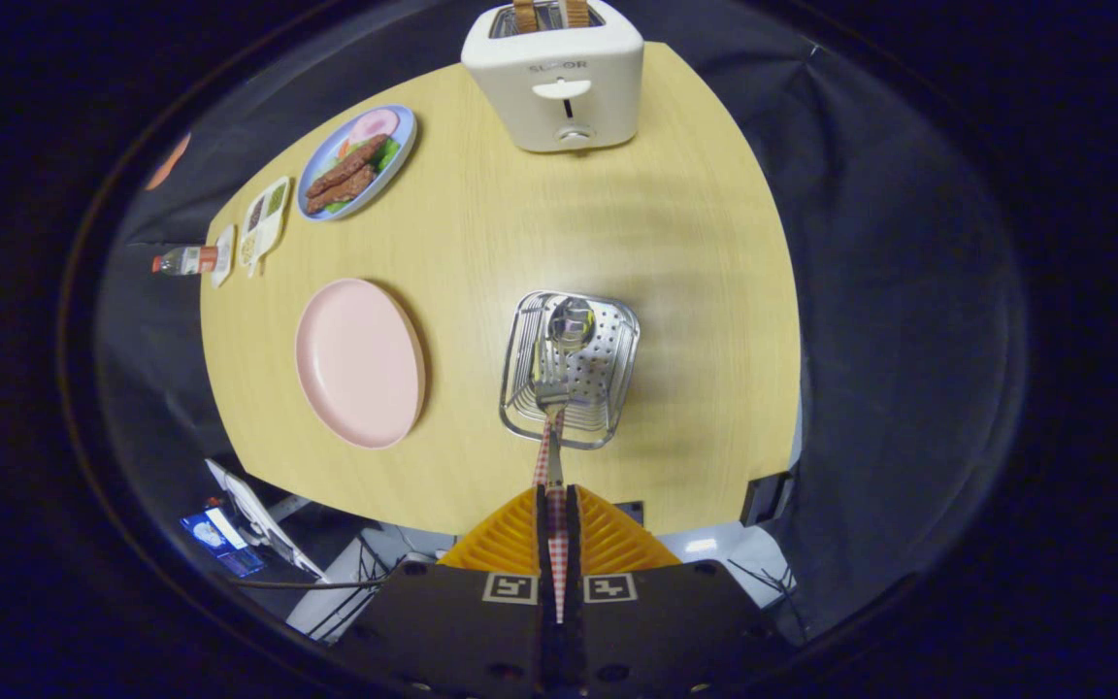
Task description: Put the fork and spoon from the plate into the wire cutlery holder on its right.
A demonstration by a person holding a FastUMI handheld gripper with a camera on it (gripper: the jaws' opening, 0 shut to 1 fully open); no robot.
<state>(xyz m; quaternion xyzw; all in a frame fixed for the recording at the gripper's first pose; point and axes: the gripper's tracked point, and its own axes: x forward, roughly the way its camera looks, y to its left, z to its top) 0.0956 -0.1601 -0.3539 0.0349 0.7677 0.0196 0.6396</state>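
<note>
My gripper [557, 505] is shut on a red-checked cutlery handle [557, 553] that runs forward between my fingers. Its metal end [550, 392] reaches down into the wire cutlery holder [617, 374] just ahead of the fingers. I cannot tell for sure whether it is the fork or the spoon. A shiny spoon bowl [571, 322] shows inside the holder, at its far side. A second checked handle [542, 456] seems to lean at the holder's near rim. The pink plate [360, 361] sits left of the holder with nothing on it.
A white toaster [559, 83] with bread in it stands at the table's far edge. At the far left are a blue plate of food [357, 161], a small divided dish [263, 218] and a bottle [185, 260]. The table's near edge runs just below the holder.
</note>
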